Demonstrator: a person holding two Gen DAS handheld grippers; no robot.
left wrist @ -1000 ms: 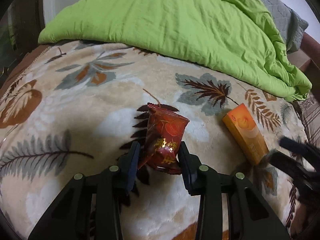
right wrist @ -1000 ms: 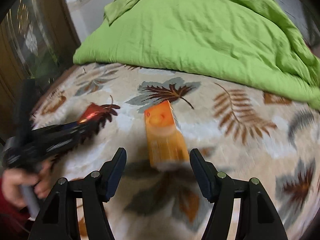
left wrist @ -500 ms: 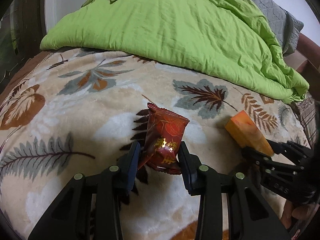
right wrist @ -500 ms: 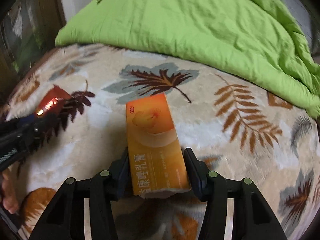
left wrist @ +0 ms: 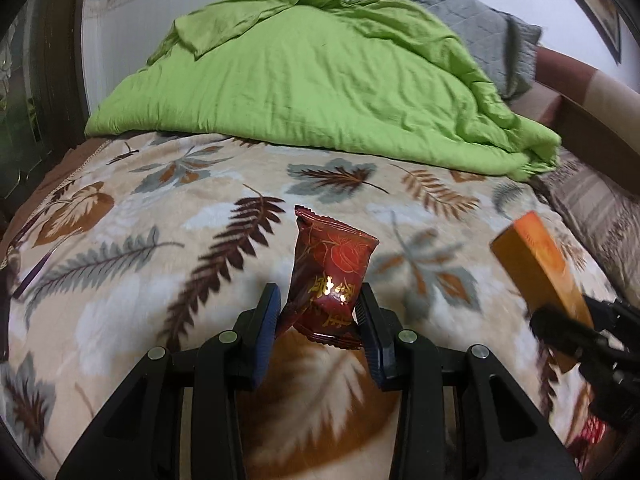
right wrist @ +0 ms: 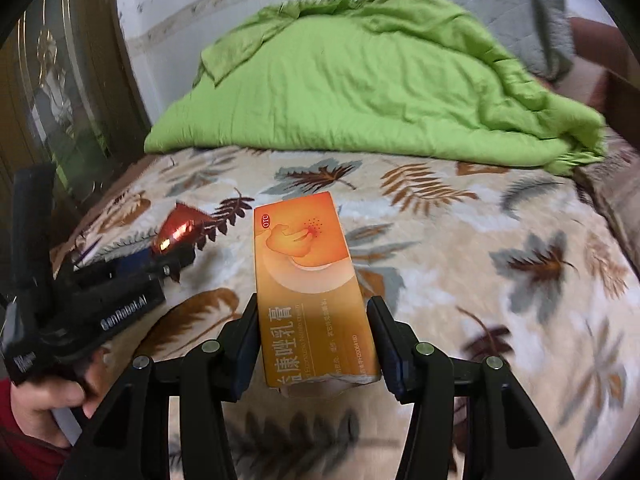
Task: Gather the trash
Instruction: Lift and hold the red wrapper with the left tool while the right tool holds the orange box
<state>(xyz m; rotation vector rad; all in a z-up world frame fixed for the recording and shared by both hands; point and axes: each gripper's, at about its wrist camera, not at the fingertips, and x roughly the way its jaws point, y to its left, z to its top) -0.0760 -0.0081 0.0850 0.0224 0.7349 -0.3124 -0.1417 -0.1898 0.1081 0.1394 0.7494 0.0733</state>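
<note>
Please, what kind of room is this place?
Most likely a bedroom: a bed covered by a leaf-patterned blanket, with a rumpled green quilt and a grey pillow at its far end.

A home bedroom — a bed with a leaf-print blanket [left wrist: 168, 264], green quilt [left wrist: 320, 92] and grey pillow [left wrist: 488, 40].

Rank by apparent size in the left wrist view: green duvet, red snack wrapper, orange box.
1. green duvet, largest by far.
2. and 3. red snack wrapper and orange box look alike; the wrapper sits nearer the camera and the box is blurred, so unranked.
</note>
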